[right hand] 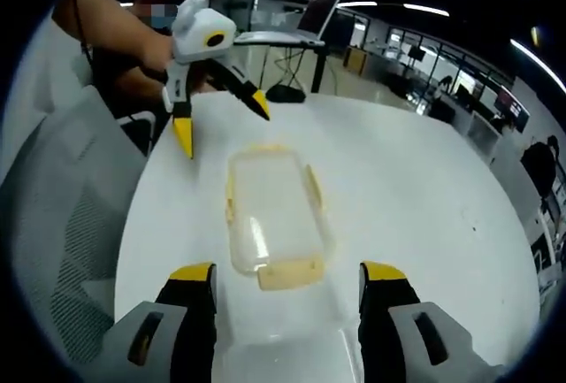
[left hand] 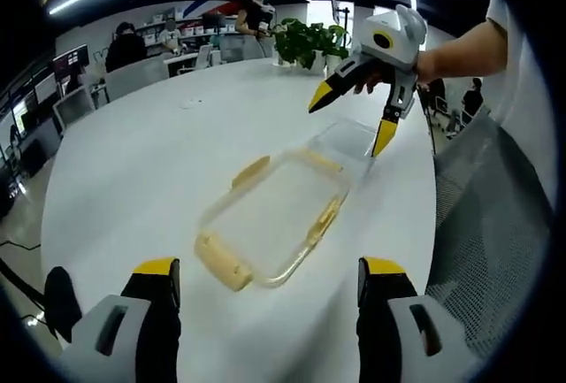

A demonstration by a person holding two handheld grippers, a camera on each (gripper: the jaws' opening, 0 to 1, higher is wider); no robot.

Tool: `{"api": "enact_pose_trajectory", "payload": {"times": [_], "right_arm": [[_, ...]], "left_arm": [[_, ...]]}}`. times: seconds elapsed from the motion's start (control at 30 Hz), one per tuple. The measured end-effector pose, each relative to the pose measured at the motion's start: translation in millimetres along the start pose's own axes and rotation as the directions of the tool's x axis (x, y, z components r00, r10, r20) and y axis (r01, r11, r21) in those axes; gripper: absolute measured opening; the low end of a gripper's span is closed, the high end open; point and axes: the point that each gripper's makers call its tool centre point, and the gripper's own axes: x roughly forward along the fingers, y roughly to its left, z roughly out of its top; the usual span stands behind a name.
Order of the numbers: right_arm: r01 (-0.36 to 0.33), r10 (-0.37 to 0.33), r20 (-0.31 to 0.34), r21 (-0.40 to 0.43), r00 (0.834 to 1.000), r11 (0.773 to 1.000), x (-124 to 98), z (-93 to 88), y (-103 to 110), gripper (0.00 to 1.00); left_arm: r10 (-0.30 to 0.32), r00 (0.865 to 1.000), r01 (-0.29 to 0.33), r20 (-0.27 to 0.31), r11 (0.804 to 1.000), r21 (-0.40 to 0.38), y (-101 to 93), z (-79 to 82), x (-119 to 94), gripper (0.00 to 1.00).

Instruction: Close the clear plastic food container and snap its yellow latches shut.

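A: Items, left to right?
B: Left gripper point(left hand: 270, 299), jaws spread, empty. Container point(left hand: 270, 219) on the white table point(left hand: 133, 162), lid point(right hand: 274, 210) seemingly on, yellow latches point(left hand: 221, 262) apparently unsnapped. Right gripper point(left hand: 354, 122), jaws spread, empty.
A: Unclear?
B: Whether the lid seats fully; clear plastic hides the edges.

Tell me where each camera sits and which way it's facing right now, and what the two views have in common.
Left gripper view: rides on the left hand-held gripper, looking across the white table at the container from one short end; its own jaws stand apart at the bottom; the right hand-held gripper, open, and a forearm show beyond.
Right gripper view: rides on the right hand-held gripper, facing the opposite end of the container; the left hand-held gripper and a forearm show beyond.
Shared: container, table, each other's gripper; the cameras roughly face one another.
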Motion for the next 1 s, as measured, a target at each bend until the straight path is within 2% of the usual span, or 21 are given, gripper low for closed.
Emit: {"api": "enact_pose_trajectory", "payload": {"times": [0.07,0.33,0.53,1.0], "right_arm": [[0.0,0.0,0.0,-0.004,1.0,1.0,0.8,1.3,-1.8,0.65],[-0.016,0.016,-0.018,-0.023,1.0,1.0,7.2,0.6,-3.3,0.63],[-0.04,0.039,-0.046,-0.031,0.998,0.999,14.7,-4.7,-1.4,0.63],[-0.073,0.068,-0.097,-0.048,0.993,0.996,25.9,-7.8,-2.1,0.63]], "left_arm": [[0.005,1.0,-0.005,0.004,1.0,-0.001,2.6,0.1,0.3,0.82],[-0.009,0.999,0.01,-0.036,0.999,0.043,7.2,-9.9,1.1,0.81],[-0.009,0.999,0.012,-0.045,0.998,0.062,16.6,-9.4,0.8,0.8],[-0.058,0.991,0.078,-0.124,0.983,0.164,25.5,-12.3,10.1,0.76]]}}
